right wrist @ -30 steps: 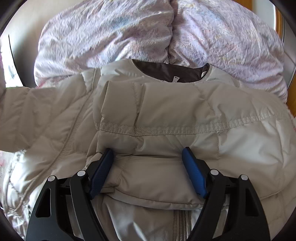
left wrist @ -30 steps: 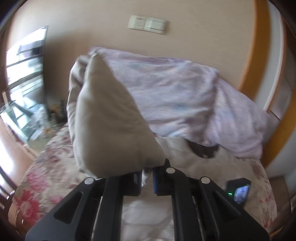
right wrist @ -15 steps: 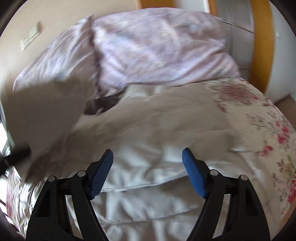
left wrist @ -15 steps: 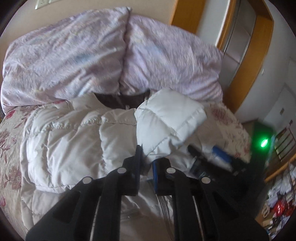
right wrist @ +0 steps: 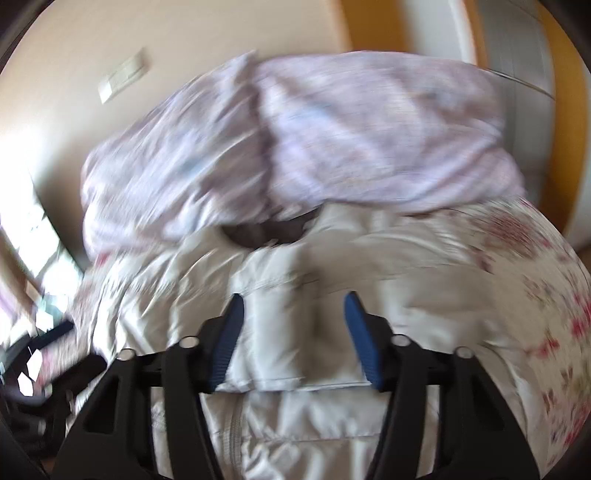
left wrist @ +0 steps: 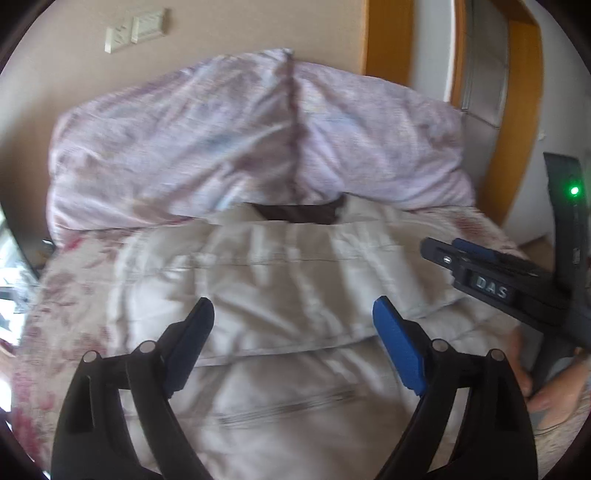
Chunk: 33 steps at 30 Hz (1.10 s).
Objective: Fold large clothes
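- The left tool [left wrist: 293,339] stood with its blue-padded fingers [left wrist: 397,352] spread wide, holding nothing, poised above the lower half of the jacket [left wrist: 280,295].
- The right tool [right wrist: 293,339] was also parted, though less widely; a folded sleeve panel [right wrist: 280,332] of the jacket lay between its pads, and blur made it unclear whether the pads touched the fabric.
- In the left wrist view the right tool [left wrist: 476,269] appeared from the side, over the jacket's right edge, with a green light glowing on its body and the person's right hand [left wrist: 554,384] gripping its handle.
- The jacket, a pale beige quilted puffer, lay flat on the bed [left wrist: 59,295], front up, with its dark brown collar lining [left wrist: 299,212] pointing toward the pillows.
- Both sleeves lay folded in across the chest, forming a layered band above the zipper [left wrist: 284,408].
- The bed carried a floral cover [right wrist: 546,295] with pink and red blooms, visible on both sides of the jacket.
- Two lilac-patterned pillows [left wrist: 258,140] leaned against the beige wall just beyond the collar.
- A light switch plate [left wrist: 135,29] sat on the wall above the pillows, and an orange wooden door frame [left wrist: 521,92] stood to the right.
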Tool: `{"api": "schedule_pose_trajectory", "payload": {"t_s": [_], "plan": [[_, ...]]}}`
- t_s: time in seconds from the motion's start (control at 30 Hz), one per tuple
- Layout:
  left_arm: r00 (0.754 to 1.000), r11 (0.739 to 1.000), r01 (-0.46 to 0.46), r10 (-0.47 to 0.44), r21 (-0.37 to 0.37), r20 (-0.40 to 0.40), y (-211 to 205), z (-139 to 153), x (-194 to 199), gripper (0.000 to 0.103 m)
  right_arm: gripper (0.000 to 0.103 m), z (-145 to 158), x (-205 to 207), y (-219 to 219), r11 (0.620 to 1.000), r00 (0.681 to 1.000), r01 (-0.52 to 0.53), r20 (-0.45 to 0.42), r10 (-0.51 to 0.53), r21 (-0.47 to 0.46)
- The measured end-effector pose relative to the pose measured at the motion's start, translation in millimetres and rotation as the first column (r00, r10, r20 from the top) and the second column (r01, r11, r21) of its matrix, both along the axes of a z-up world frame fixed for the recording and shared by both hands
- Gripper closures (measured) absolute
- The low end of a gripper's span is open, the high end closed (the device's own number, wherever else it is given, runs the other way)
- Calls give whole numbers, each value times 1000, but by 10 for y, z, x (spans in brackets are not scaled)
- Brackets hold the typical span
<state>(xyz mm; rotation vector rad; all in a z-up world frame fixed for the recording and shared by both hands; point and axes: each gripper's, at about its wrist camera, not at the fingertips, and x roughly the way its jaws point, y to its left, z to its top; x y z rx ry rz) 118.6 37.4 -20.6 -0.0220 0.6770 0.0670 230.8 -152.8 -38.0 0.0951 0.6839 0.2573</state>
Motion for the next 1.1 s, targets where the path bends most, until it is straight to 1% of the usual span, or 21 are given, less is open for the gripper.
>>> {"api": "schedule_pose_trajectory", "payload": {"t_s": [0.07, 0.1, 0.23, 0.3, 0.37, 0.4, 0.47, 0.57, 0.67, 0.73, 0.77, 0.83, 0.87, 0.9, 0.93, 0.97, 1.0, 1.03, 1.07, 1.1], "plan": [[999, 998, -48, 48, 31, -7, 130, -54, -65, 15, 61, -100, 50, 211, 997, 999, -46, -19, 45, -58], [998, 997, -63, 64, 36, -11, 191, -65, -90, 15, 63, -135, 71, 269, 996, 998, -55, -27, 53, -72], [990, 988, -140, 142, 68, -25, 488, -195, -194, 15, 63, -352, 257, 383, 991, 996, -52, -73, 43, -121], [984, 981, -174, 177, 86, -33, 618, -283, -228, 15, 62, -531, 391, 400, 986, 992, -40, -122, 20, -162], [979, 977, -193, 197, 89, -48, 697, -354, -221, 15, 62, -745, 524, 362, 984, 986, -45, -168, 16, -171], [976, 975, -202, 208, 87, -60, 736, -398, -216, 15, 61, -847, 563, 369, 981, 987, -47, -160, 17, -190], [972, 974, -215, 221, 76, -85, 820, -493, -202, 15, 61, -896, 575, 415, 973, 989, -43, -150, 9, -227], [968, 972, -224, 230, 63, -99, 887, -567, -195, 15, 61, -927, 594, 437, 969, 990, -39, -140, 4, -243], [970, 976, -212, 215, 38, -114, 913, -594, -220, 15, 61, -920, 636, 408, 976, 989, -44, -149, 12, -215], [974, 984, -178, 175, -8, -143, 935, -609, -272, 15, 61, -918, 672, 394, 979, 988, -46, -157, 14, -198], [974, 985, -172, 167, -19, -152, 945, -610, -310, 15, 60, -913, 672, 399, 980, 987, -47, -158, 16, -195], [973, 986, -168, 162, -20, -166, 953, -603, -399, 15, 59, -884, 673, 383, 982, 985, -64, -168, 33, -178], [972, 986, -163, 158, -18, -176, 971, -594, -464, 15, 58, -857, 673, 346, 985, 981, -74, -188, 44, -156], [972, 988, -153, 146, -24, -184, 991, -580, -534, 15, 55, -822, 660, 307, 988, 976, -80, -214, 51, -129], [973, 989, -143, 135, -32, -190, 1015, -567, -605, 15, 52, -766, 638, 228, 993, 964, -92, -258, 71, -70], [972, 990, -140, 131, -35, -193, 1034, -559, -652, 15, 37, -730, 610, 177, 995, 957, -96, -278, 83, -35], [971, 990, -139, 130, -34, -199, 1067, -552, -716, 12, 29, -657, 540, 81, 994, 947, -105, -303, 105, 19], [969, 989, -144, 135, -29, -206, 1111, -548, -787, 10, 28, -577, 441, -13, 991, 943, -119, -307, 133, 63], [967, 988, -149, 140, -28, -214, 1153, -549, -847, 8, 26, -518, 360, -76, 989, 942, -127, -303, 145, 80], [965, 988, -150, 139, -32, -223, 1193, -552, -898, 8, 21, -433, 224, -188, 988, 942, -132, -299, 151, 82]]}}
